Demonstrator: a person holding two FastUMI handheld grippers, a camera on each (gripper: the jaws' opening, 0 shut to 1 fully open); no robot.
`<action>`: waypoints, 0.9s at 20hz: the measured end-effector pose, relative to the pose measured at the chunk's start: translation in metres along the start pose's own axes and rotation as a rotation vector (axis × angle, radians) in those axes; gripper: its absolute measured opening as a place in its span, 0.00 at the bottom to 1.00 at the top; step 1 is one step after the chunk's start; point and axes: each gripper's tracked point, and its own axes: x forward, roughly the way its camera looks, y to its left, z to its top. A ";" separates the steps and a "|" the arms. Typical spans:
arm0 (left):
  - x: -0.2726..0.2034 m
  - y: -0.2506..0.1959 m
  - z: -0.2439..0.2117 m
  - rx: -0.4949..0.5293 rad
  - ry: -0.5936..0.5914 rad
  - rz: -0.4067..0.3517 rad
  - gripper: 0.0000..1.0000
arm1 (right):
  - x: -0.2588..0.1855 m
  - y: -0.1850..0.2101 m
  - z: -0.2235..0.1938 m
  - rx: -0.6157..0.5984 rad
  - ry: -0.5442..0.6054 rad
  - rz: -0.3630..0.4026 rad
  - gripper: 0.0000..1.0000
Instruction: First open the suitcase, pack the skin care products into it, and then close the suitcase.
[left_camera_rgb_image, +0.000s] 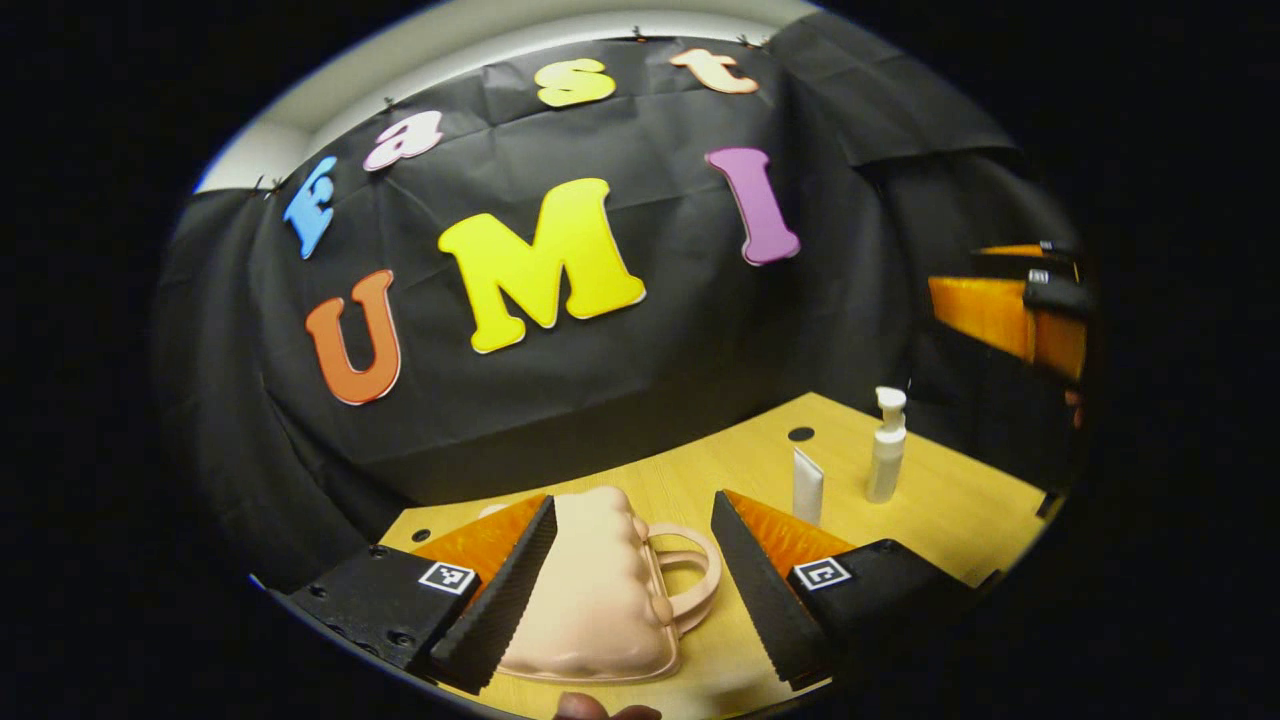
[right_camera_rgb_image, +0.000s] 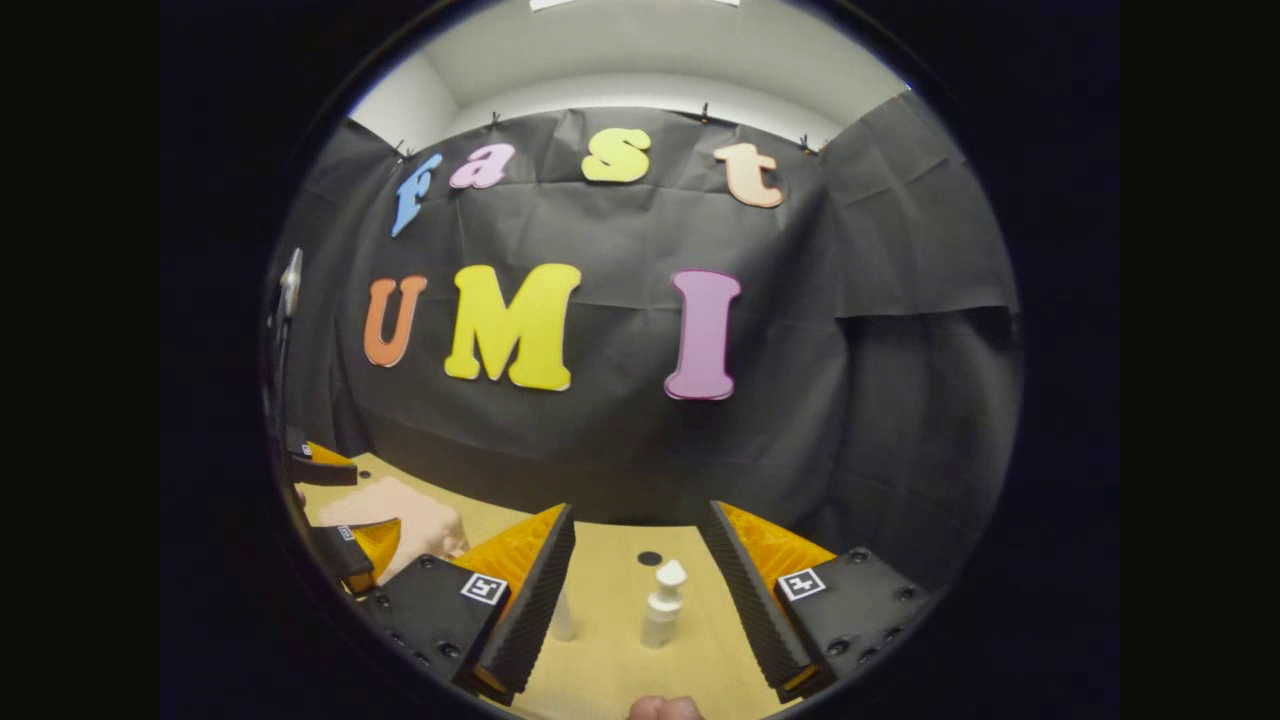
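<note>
Hard to make out in the left gripper view: whether the pink suitcase (left_camera_rgb_image: 600, 590) has a latch or seam, since the near edge runs under the left gripper (left_camera_rgb_image: 632, 525) and off the bottom of the picture. Lid down, lying flat on the wooden desk (left_camera_rgb_image: 960, 505), looped handle pointing right. Cut off at the right edge of the same view: the right gripper (left_camera_rgb_image: 1040, 300), seen only as orange and black parts, well apart from the suitcase. At the bottom edge, a sliver of a fingertip, too little to say more.

Left gripper wide open, holding nothing; suitcase sitting between and beyond the two fingers, with the left finger (left_camera_rgb_image: 500, 590) overlapping its left side, though contact cannot be told from overlap alone. Right finger clear of the handle.

Past the suitcase, toward the right: a white tube (left_camera_rgb_image: 807, 487) standing upright, and near it a white pump bottle (left_camera_rgb_image: 886, 446), also upright, both on the desk. A small dark round hole (left_camera_rgb_image: 800, 434) in the desk behind the tube.

In the right gripper view, right gripper (right_camera_rgb_image: 640, 525) also wide open and empty, above the desk. Pump bottle (right_camera_rgb_image: 662, 603) upright between the fingers, farther off; tube (right_camera_rgb_image: 562, 615) partly hidden behind the left finger. Suitcase (right_camera_rgb_image: 400, 515) at far left, partly covered by the left gripper (right_camera_rgb_image: 335, 505), itself cut by the picture's edge.
</note>
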 end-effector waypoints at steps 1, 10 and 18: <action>0.006 -0.005 -0.005 0.060 0.007 -0.014 0.99 | 0.000 -0.011 -0.005 0.000 0.013 -0.018 0.79; 0.057 -0.060 -0.108 0.436 0.221 -0.117 0.99 | 0.000 -0.064 -0.036 0.007 0.086 -0.102 0.80; 0.088 -0.053 -0.152 0.608 0.412 -0.102 0.64 | 0.000 -0.080 -0.048 0.042 0.111 -0.132 0.79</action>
